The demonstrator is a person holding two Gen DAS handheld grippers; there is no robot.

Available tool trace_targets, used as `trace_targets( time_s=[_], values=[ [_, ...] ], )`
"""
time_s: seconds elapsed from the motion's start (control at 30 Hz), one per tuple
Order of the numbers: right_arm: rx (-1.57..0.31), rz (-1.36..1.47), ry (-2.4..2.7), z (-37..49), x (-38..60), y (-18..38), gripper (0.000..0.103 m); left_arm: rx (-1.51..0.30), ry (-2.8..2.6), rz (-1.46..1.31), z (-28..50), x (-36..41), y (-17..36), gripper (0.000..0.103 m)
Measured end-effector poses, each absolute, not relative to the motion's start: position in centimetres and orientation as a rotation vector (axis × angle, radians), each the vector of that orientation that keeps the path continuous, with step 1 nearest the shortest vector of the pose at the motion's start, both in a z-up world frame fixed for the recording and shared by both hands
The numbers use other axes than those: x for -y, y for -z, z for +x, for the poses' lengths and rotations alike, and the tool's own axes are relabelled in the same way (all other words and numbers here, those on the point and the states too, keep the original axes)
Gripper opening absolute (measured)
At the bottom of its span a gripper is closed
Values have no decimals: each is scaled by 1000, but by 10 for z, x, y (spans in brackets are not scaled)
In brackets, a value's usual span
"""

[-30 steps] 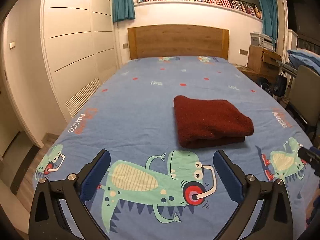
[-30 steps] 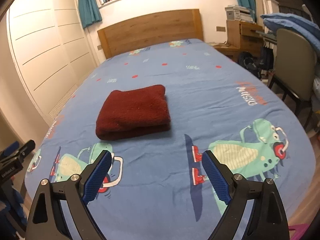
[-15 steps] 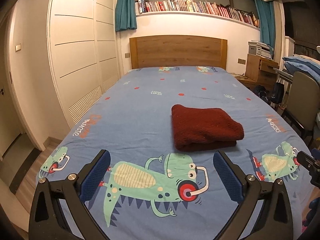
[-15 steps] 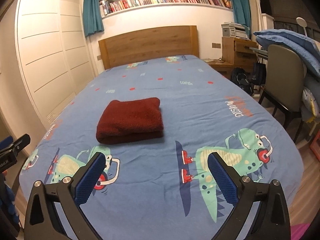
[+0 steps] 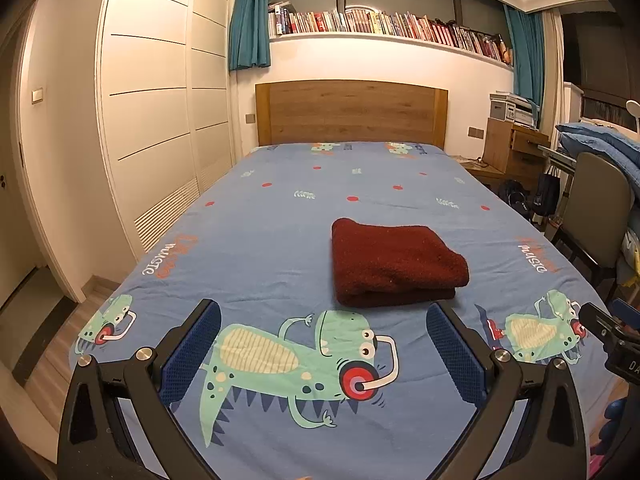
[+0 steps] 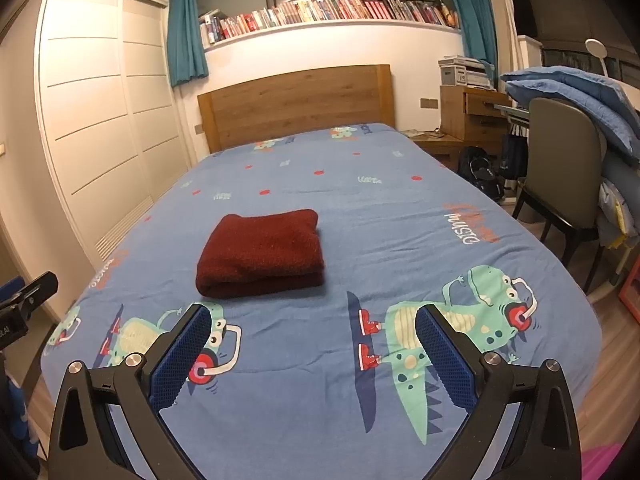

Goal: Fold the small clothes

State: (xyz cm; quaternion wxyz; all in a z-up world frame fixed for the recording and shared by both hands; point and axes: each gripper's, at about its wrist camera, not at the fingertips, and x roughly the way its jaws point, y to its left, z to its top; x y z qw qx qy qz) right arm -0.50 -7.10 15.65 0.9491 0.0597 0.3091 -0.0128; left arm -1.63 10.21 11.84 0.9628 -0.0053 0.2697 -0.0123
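A dark red fleecy garment [image 5: 394, 264] lies folded into a thick rectangle on the blue cartoon-print bed sheet [image 5: 280, 240], towards the foot of the bed. In the right wrist view the same folded garment [image 6: 262, 252] sits left of centre. My left gripper [image 5: 322, 326] hangs open above the foot of the bed, well short of the garment, with nothing between its blue pads. My right gripper [image 6: 312, 330] is likewise open and empty, held back from the garment's near edge. The tip of the right gripper [image 5: 612, 336] shows at the right edge of the left wrist view.
A wooden headboard [image 5: 350, 112] stands at the far end below a shelf of books [image 5: 384, 26]. White wardrobe doors [image 5: 160, 120] line the left side. A grey chair [image 6: 560, 168] with piled blue bedding [image 6: 580, 92] and a wooden desk [image 6: 468, 116] stand right of the bed.
Both grippers have drawn back and risen away from the folded garment, so it looks smaller and farther off. Both stayed open; the garment has not moved.
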Motion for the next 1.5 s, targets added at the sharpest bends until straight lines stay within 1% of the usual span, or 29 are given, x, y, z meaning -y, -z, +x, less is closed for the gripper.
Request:
trace_targets(
  time_s=[1.5],
  values=[
    [-646,102,26,1,69,-139,102,-561,14,-1,-8,-95,-109,102]
  ],
)
